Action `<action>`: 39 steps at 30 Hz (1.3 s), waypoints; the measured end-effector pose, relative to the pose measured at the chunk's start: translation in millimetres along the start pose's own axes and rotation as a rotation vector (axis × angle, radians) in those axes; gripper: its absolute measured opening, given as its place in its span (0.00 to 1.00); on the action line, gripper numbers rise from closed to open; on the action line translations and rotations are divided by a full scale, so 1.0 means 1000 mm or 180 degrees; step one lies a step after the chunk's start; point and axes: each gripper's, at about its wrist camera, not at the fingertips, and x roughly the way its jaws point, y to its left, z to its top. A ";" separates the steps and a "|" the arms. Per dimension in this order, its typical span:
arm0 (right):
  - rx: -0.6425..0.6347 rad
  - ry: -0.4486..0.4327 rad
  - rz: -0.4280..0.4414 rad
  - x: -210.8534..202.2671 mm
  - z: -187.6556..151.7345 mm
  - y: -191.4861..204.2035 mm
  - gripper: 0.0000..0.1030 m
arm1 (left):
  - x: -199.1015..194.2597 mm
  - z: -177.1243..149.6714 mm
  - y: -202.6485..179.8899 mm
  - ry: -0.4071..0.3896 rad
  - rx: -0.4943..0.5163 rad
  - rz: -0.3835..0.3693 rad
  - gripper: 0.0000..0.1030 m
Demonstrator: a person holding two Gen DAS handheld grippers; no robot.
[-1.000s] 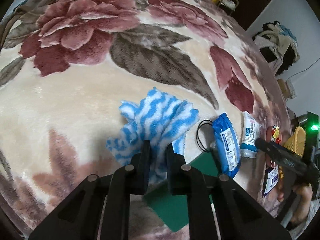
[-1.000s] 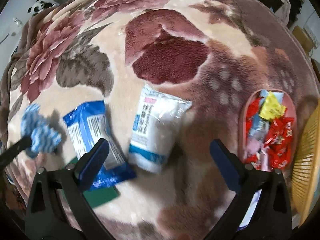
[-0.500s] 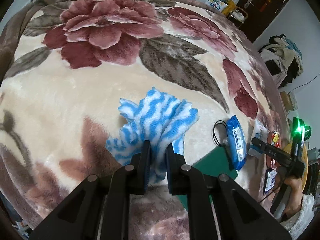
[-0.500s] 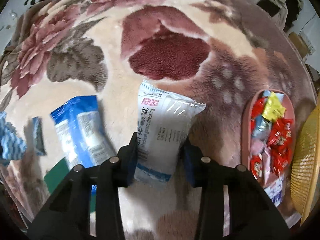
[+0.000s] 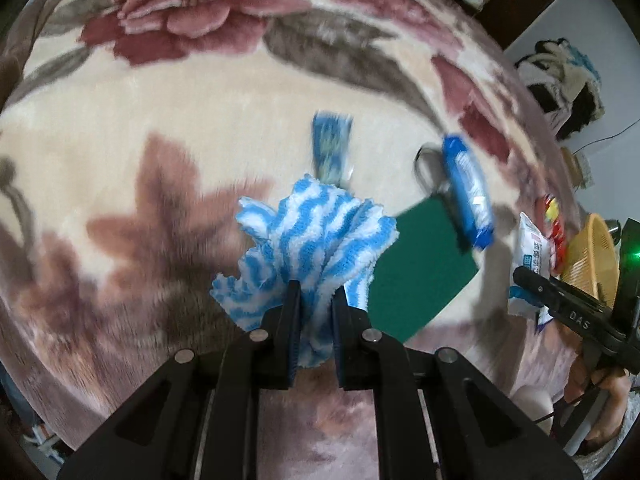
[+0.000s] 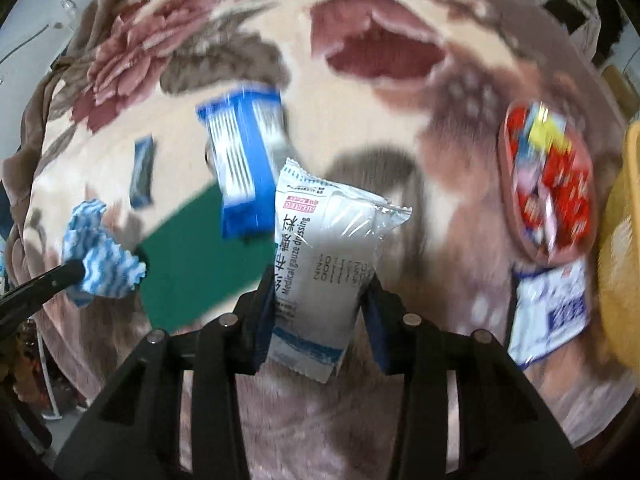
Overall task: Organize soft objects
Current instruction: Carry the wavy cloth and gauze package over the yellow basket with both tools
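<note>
A blue-and-white striped fluffy cloth (image 5: 316, 236) hangs bunched in my left gripper (image 5: 316, 292), which is shut on it above the floral blanket (image 5: 160, 128). In the right wrist view the same cloth (image 6: 100, 256) shows at the left. My right gripper (image 6: 320, 280) holds a white medical gauze pack (image 6: 324, 240) lifted off the blanket. Its jaws are opening a little, with the pads still pressing the pack. A blue wipes pack (image 6: 240, 168) lies partly on a green mat (image 6: 200, 256).
A small blue packet (image 5: 330, 148) lies on the blanket beyond the cloth. At the right stand a pink tray (image 6: 506, 152) of several wrapped sweets, a yellow basket (image 6: 624, 240) and a white packet with blue print (image 6: 552, 312). A hand (image 5: 600, 376) holds the right gripper.
My right gripper went from wide open to closed on the gauze pack and raised it off the blanket. The left gripper carried the cloth sideways, uncovering the small blue packet.
</note>
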 end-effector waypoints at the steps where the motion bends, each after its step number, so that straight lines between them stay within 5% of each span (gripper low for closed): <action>1: 0.0019 0.0063 0.0003 0.004 -0.003 0.000 0.41 | 0.005 -0.003 0.003 0.0059 -0.0016 0.0022 0.13; 4: 0.0079 0.0208 -0.0012 0.016 -0.006 -0.001 0.42 | 0.020 -0.010 0.012 0.0204 -0.0096 0.0047 0.14; 9: 0.0188 0.0258 -0.0016 0.028 -0.003 0.002 0.47 | 0.028 -0.007 0.020 0.0170 -0.0255 -0.0015 0.47; 12: 0.0193 0.0175 0.0052 0.029 -0.003 0.006 0.63 | 0.030 -0.002 0.019 0.0131 -0.0336 -0.0042 0.64; 15: 0.0211 0.0164 0.0061 0.032 -0.002 0.009 0.66 | 0.034 0.001 0.016 0.0121 -0.0364 -0.0046 0.67; 20: 0.0269 0.0165 0.0065 0.033 -0.004 0.008 0.65 | 0.048 0.002 0.005 0.0196 -0.0265 0.0100 0.63; 22: 0.0248 0.0153 0.0052 0.031 -0.006 0.007 0.61 | 0.048 0.002 0.003 0.0131 -0.0229 0.0135 0.39; 23: 0.0208 0.0145 0.0016 0.029 -0.007 0.006 0.48 | 0.047 0.002 0.002 0.0114 -0.0208 0.0162 0.25; 26: 0.0138 0.0131 0.0005 0.025 -0.012 0.003 0.42 | 0.042 0.001 0.001 0.0098 -0.0175 0.0183 0.15; 39: 0.0153 -0.0139 0.0154 -0.013 -0.019 -0.001 0.41 | -0.017 -0.001 -0.013 -0.0233 0.0002 0.0194 0.14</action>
